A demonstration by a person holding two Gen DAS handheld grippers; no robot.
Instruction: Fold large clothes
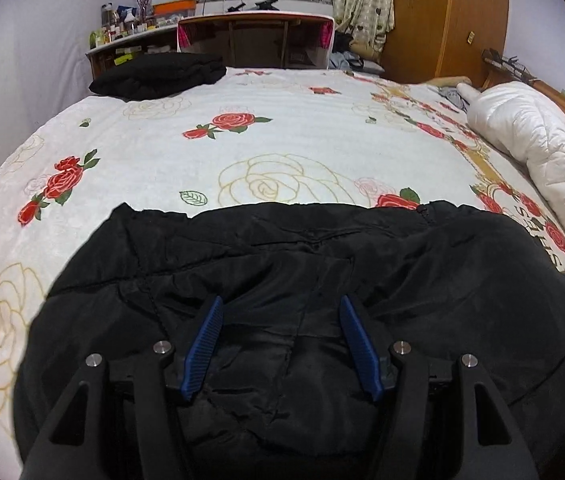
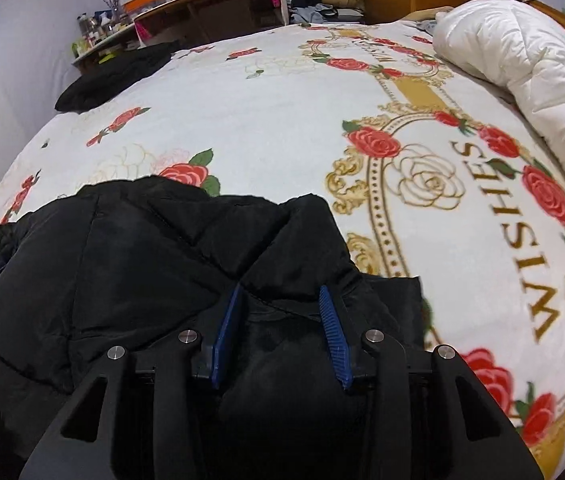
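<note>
Bedroom scene, shown from both wrist views: a bed [image 1: 282, 136] covered by a white rose-printed blanket [image 2: 266, 120] occupies most of each frame, with a desk [image 1: 254, 36] and a wardrobe [image 1: 442, 16] beyond its far edge. A black padded jacket [image 1: 282, 280] is seen bunched at the near edge of the bed, directly under both claws. A second dark garment [image 1: 158, 74], apparently already folded, is set at the far left corner of the bed. A rolled white duvet [image 1: 530, 140] is laid along the right side.

The left claw [image 1: 282, 304] is held open over the jacket's middle; its blue pads [image 1: 204, 348] stand well apart and no cloth is pinched between them. The right claw [image 2: 282, 294] is narrower, and a ridge of jacket fabric near a raised edge lies between its pads [image 2: 332, 324]; whether the cloth is actually clamped cannot be told, since the black fabric hides the contact.

The task is judged to be partly done: one piece is stacked away, while this jacket is still rumpled, with its outline uneven and no clean fold line formed.

Ample open blanket is available beyond the jacket's far hem for spreading or folding forward. Room is limited on the right by the duvet and on the near side by the bed's edge.
</note>
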